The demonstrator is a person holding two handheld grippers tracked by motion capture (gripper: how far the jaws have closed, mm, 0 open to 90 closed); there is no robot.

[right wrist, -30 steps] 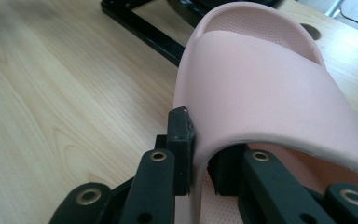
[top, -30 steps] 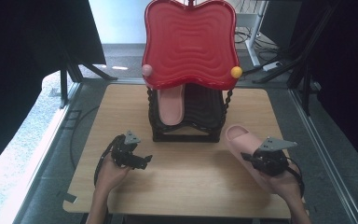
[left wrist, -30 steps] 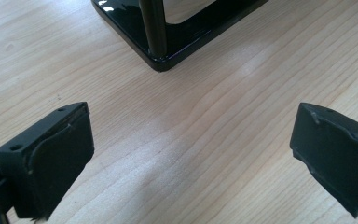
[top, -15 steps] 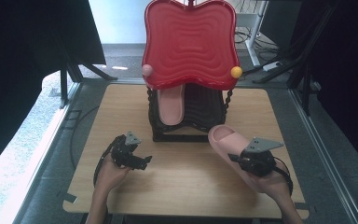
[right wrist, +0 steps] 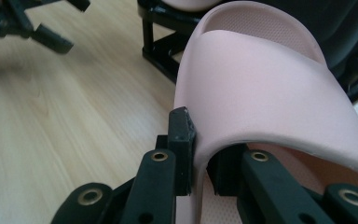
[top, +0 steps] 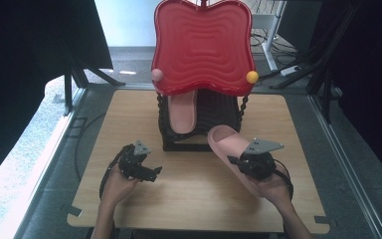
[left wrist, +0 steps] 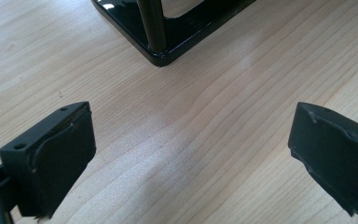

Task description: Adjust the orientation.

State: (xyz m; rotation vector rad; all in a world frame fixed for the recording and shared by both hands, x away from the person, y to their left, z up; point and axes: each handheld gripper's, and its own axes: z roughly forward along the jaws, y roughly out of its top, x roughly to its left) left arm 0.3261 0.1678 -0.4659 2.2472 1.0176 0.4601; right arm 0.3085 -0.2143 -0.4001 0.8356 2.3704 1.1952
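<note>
- Pink slipper [top: 227, 144] is held in the right gripper [top: 243, 162], lifted off the wooden table [top: 189, 199] on the right side of the scene, just near the front of the black rack [top: 199, 145].
- Its toe end is pointed toward the far side, close to the rack's lower frame, while its heel end is covered by the gripper and the person's right hand [top: 273, 186].
- In the right gripper view, the slipper's strap [right wrist: 270, 88] is seen pinched at its edge between the two black jaws, which are clenched tightly on it.
- A second pink slipper [top: 182, 112] is seen resting on the left part of the rack, sloping up toward the far side, beneath the red wavy board [top: 204, 45].
- A pink ball [top: 156, 75] and a yellow ball [top: 252, 76] are seen at the lower left and lower right corners of the red board.
- The left gripper [top: 146, 172] is held above the table on the near left, well apart from the slipper.
- In the left gripper view, its jaws are spread wide with bare wood between them, nothing being grasped; the near corner of the rack's base [left wrist: 168, 44] is seen beyond them.
</note>
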